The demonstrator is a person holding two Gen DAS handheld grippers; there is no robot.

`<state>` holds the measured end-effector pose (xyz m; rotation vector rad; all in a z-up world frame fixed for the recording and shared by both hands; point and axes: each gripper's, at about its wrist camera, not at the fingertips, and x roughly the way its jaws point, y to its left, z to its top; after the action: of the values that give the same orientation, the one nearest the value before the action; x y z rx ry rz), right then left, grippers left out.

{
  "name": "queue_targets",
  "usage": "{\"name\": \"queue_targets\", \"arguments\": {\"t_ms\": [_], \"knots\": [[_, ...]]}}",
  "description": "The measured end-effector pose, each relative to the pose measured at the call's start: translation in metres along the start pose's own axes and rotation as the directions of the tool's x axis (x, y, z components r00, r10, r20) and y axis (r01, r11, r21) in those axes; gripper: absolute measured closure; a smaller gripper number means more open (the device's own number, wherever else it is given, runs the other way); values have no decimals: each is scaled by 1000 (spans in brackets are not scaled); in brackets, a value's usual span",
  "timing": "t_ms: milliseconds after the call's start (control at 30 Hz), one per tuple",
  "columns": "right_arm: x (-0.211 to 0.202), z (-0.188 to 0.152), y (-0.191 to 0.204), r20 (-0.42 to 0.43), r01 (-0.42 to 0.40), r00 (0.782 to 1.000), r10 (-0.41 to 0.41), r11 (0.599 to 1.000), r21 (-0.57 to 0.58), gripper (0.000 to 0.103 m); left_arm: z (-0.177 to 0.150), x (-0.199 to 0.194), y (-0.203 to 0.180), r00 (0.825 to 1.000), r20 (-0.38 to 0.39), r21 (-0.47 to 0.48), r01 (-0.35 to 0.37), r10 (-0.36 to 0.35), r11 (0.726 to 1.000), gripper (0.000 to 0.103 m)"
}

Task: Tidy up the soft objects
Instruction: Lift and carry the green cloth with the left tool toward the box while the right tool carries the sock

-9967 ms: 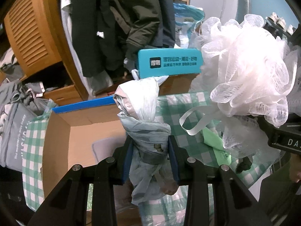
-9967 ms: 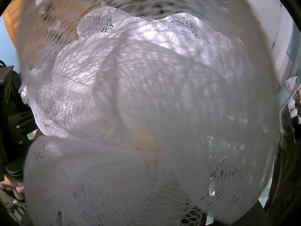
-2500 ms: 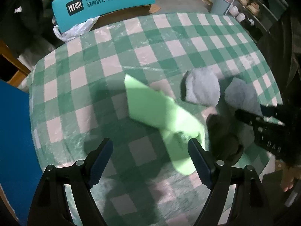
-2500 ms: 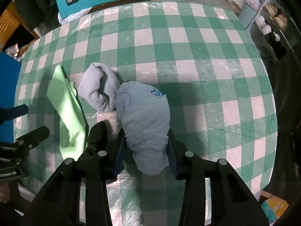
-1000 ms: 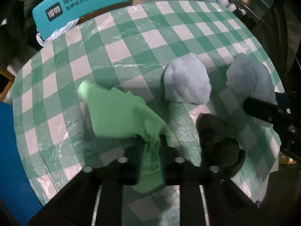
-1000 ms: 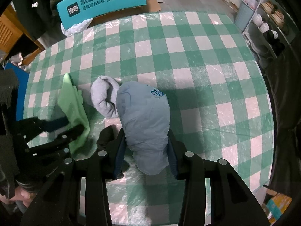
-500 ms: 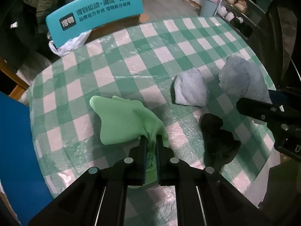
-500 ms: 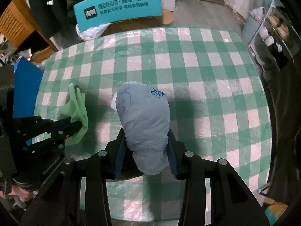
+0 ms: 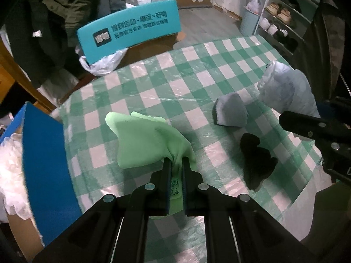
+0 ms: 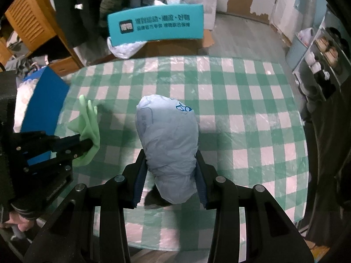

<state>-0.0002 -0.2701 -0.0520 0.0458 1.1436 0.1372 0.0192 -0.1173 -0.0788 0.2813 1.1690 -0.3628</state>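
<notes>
Crumpled light green cloth now lifted off the green-checked worktop, pinched in our left tool. Right tool clamps the pale blue stuffed plastic bag, also raised. Both look ready for the blue-edged cardboard box, near left.

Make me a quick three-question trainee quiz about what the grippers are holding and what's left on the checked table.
1. True or false: the left gripper is shut on the green cloth.
2. The right gripper holds: A) black item, B) pale blue plastic bag, C) nothing.
3. Fill in: on the table, the black item lies beside a grey ____.

Key: 1 true; 2 B; 3 cloth bundle.
</notes>
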Motion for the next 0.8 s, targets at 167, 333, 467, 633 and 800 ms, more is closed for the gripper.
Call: {"name": "queue_targets", "arguments": {"t_ms": [167, 333, 467, 633, 800], "knots": [[-10, 4, 14, 18, -9, 1000, 10, 999, -32, 63, -5, -16, 12, 1000, 18, -28, 11, -10, 1000, 95], [-19, 9, 33, 41, -27, 999, 29, 997, -67, 63, -10, -35, 23, 999, 52, -38, -5, 7, 999, 95], [-26, 11, 46, 57, -41, 997, 47, 995, -95, 63, -16, -49, 33, 997, 70, -49, -24, 28, 999, 95], [-33, 13, 64, 69, -61, 995, 71, 989, -132, 64, -24, -65, 43, 996, 88, -58, -25, 30, 998, 95], [-39, 16, 78, 78, -81, 993, 94, 984, -159, 63, -28, -78, 49, 991, 114, -51, -59, 64, 997, 95]]}}
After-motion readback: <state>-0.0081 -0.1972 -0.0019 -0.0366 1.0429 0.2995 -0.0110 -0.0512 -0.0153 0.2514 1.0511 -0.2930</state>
